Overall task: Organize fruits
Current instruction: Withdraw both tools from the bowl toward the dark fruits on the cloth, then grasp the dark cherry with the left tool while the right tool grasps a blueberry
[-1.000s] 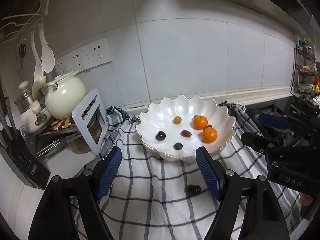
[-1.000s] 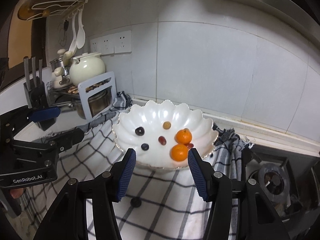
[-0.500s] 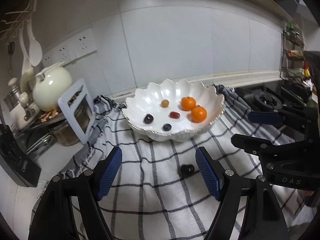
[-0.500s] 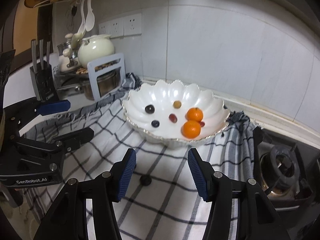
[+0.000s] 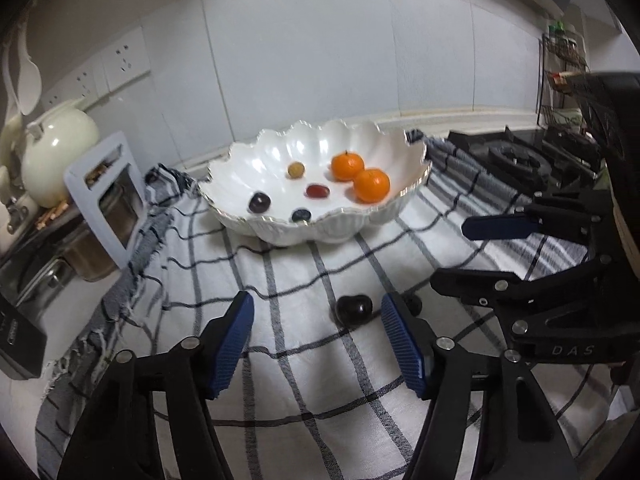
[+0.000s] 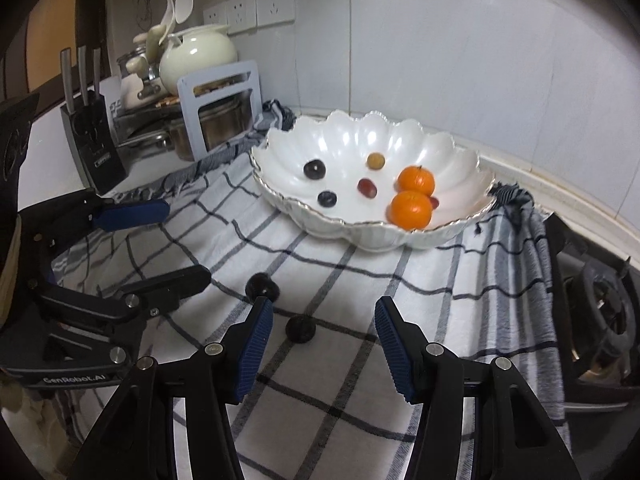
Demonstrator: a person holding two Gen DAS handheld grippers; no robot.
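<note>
A white scalloped bowl (image 5: 280, 148) (image 6: 440, 152) stands on a checked cloth and holds two oranges (image 5: 372, 185) (image 6: 412, 209) and several grapes. Two dark fruits lie loose on the cloth. One dark fruit (image 5: 354, 309) (image 6: 262, 286) sits just ahead of my left gripper (image 5: 316, 312) (image 6: 180, 246), near its right finger. The jaws are closing and neither pad touches it. The other dark fruit (image 6: 300, 329) (image 5: 414, 303) lies between the fingers of my right gripper (image 6: 324, 320) (image 5: 460, 252), close to the left one, untouched. Both grippers are open.
A cream kettle (image 6: 198, 54) and a grey rack (image 6: 220, 108) over steel pots stand at the back left, with a knife block (image 6: 90, 136) beside them. A gas hob (image 6: 600, 312) (image 5: 516, 160) borders the cloth on the right. The tiled wall carries sockets (image 6: 252, 10).
Both grippers have sunk toward the cloth and tipped downward, so the bowl now sits higher in each view. The left jaws have narrowed. The second dark fruit has come into view.
</note>
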